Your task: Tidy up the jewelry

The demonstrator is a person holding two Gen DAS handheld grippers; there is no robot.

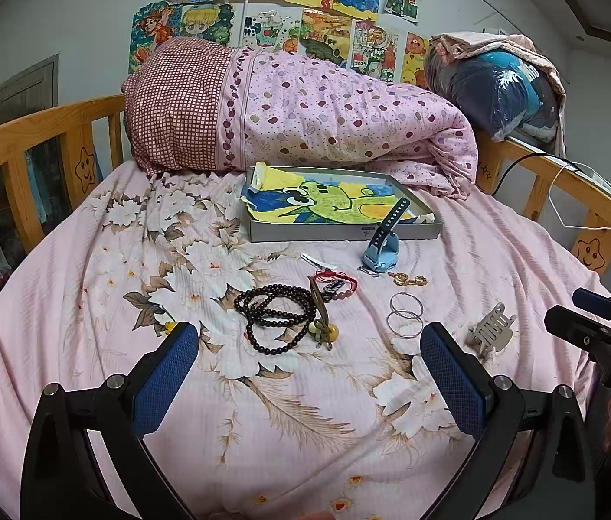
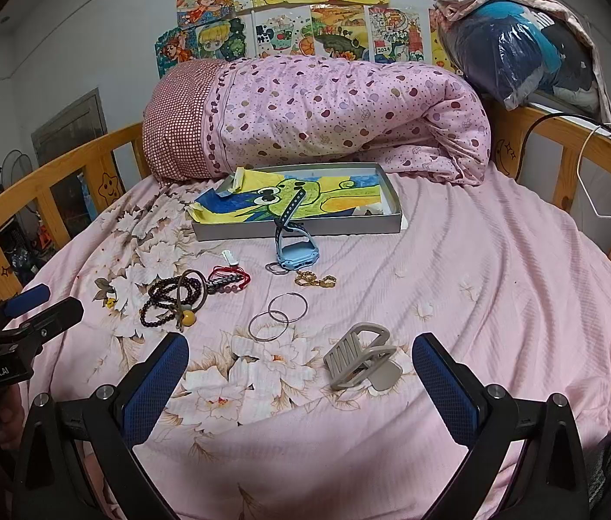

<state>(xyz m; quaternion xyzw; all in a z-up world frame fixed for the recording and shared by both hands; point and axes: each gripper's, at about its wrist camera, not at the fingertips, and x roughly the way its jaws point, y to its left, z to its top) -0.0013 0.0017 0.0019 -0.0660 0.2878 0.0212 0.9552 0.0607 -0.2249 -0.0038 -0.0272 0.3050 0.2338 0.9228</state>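
- My right tool [image 2: 301, 372] hangs wide apart and holds nothing. The beige plastic claw hair clip [image 2: 361, 362] lies on the bed just ahead, between its blue-padded fingers and a little toward the right one.
- The clip lies on its side, long axis slanting from near left to far right, so I judge a small turn of the wrist is needed before closing.
- My left tool [image 1: 309, 355] is also spread wide and bare. It faces the string of dark wooden beads [image 1: 277, 316] and the two thin silver hoops [image 1: 405, 314]; the clip sits off to its right, so the right hand is the nearer one.
- Farther on stand the light-blue watch [image 1: 381, 249], a small gold chain [image 1: 409, 279] and a red cord bracelet [image 1: 335, 284].
- Beyond them the shallow grey box lined with a frog drawing [image 2: 305, 227] waits, probably the goal, well apart from the clip.
- The pink flowered bedsheet [image 2: 500, 281] is soft and wrinkled; a wooden rail [image 1: 45, 125] runs round, a rolled quilt [image 1: 305, 117] behind.
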